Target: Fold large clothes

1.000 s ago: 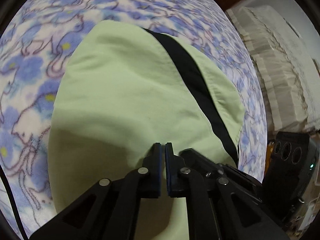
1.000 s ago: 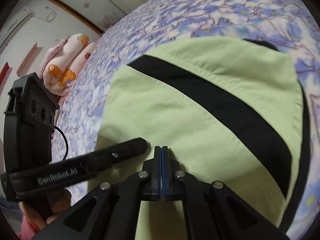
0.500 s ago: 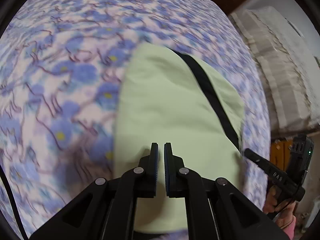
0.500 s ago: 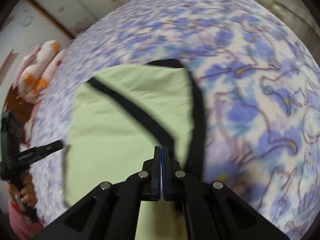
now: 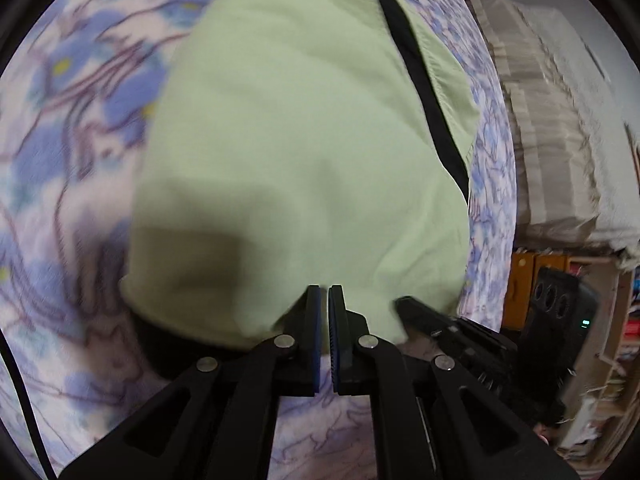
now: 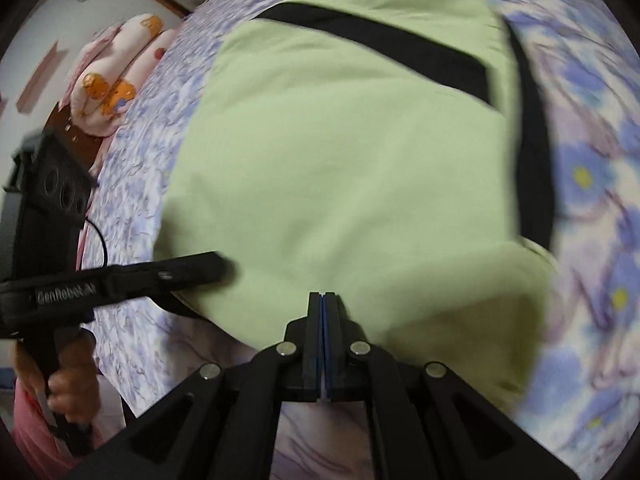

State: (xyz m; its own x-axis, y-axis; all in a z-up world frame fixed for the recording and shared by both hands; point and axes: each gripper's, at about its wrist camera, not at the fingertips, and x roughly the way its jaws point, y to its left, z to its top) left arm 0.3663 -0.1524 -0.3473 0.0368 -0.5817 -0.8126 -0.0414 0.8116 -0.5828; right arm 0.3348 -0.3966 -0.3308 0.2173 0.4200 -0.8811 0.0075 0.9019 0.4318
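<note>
Left wrist view: left gripper (image 5: pixel 324 292), jaws pressed together on nothing, hovers at the near hem of a folded light-green garment (image 5: pixel 304 140) on a floral bedsheet (image 5: pixel 68 128); bare sheet lies left

Right wrist view: right gripper (image 6: pixel 322 298), closed and empty, at the same hem; sheet lies open right

Only readable text: "GenRobot.AI" in pale letters on the side of the left gripper (image 6: pixel 224 268), at the lower left of the right wrist view, blurred enough that the exact lettering is probably but not certainly that. Nothing legible in the left wrist view; the shelf items at its lower right edge are too small to read.
</note>
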